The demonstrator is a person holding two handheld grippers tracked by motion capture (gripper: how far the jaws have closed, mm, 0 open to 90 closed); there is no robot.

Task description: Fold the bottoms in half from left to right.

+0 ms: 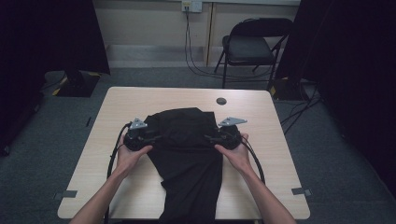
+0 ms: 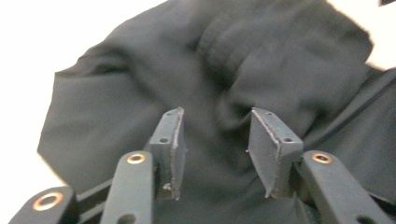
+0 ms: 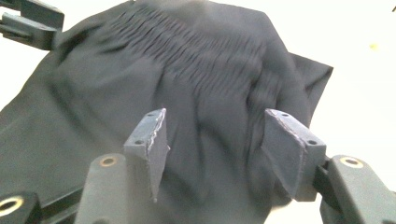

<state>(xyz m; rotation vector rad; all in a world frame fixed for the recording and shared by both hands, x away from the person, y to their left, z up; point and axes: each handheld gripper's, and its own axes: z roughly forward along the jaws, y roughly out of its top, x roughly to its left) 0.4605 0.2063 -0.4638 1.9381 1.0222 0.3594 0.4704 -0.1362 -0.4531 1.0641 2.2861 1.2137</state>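
1. Forearms come in from the bottom edge of the high view, each hand carrying a tool: the left tool (image 1: 156, 138) at centre left, the right tool (image 1: 209, 137) at centre right, both pointed inward at a black garment (image 1: 187, 154).
2. Both tools stand apart with nothing clamped — in the left gripper view the left tool (image 2: 215, 151) shows cloth behind its spread pads, not between them, and the right tool (image 3: 215, 154) looks the same in its own view.
3. That black garment (image 2: 140, 93) lies in the middle of the pale counter (image 1: 261, 130), bunched and wider at the far end, a narrower length running toward the lower edge of the frame and seemingly over the counter's near edge.
4. Handling, as I judge it: soft, light, limp fabric that will sag and fold wherever it is unsupported; it should slide easily on the smooth top and will not break.
5. Where to grip: the gathered, ribbed band (image 3: 205, 60) in the upper middle of the right gripper view looks thicker — likely a waistband — and a pinch at each end of it, or on the side edges nearest each tool, should hold better than a single flat layer.
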